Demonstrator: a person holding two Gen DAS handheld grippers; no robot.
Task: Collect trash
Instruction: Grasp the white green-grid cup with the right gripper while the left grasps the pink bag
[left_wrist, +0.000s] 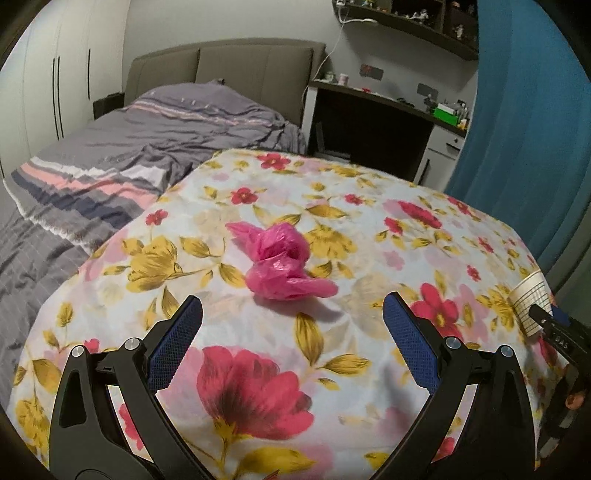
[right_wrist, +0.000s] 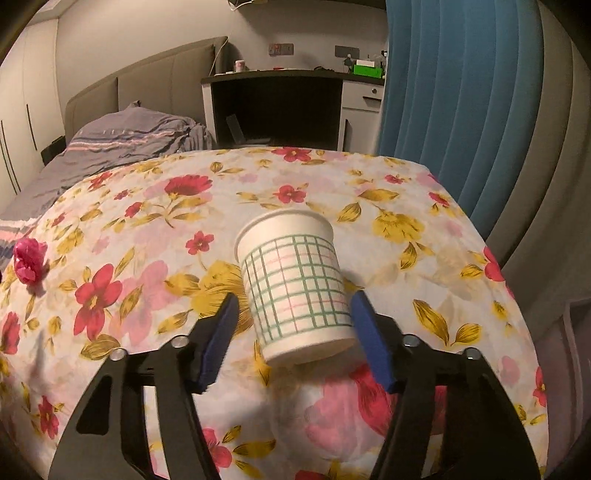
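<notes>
Left wrist view takes in the floral cloth (left_wrist: 258, 192) spread over the table, a grey-striped bed (left_wrist: 129, 147) beyond it. On the cloth lies a crumpled pink plastic bag (left_wrist: 282, 264), just ahead of the left gripper (left_wrist: 293, 314), whose blue pads stand wide apart, holding nothing. Over to the right, the paper cup (right_wrist: 295, 291) with its green grid sits tilted between the right gripper's (right_wrist: 293, 314) spread fingers; whether they touch it I cannot tell.

I see a crinkled, glossy pink plastic bag (left_wrist: 284, 264) on soft, matt floral cloth (left_wrist: 258, 369). My paper cup (right_wrist: 295, 284) looks smooth and matt. The gripper pads (right_wrist: 373, 343) are textured blue, their arms matt black plastic.
</notes>
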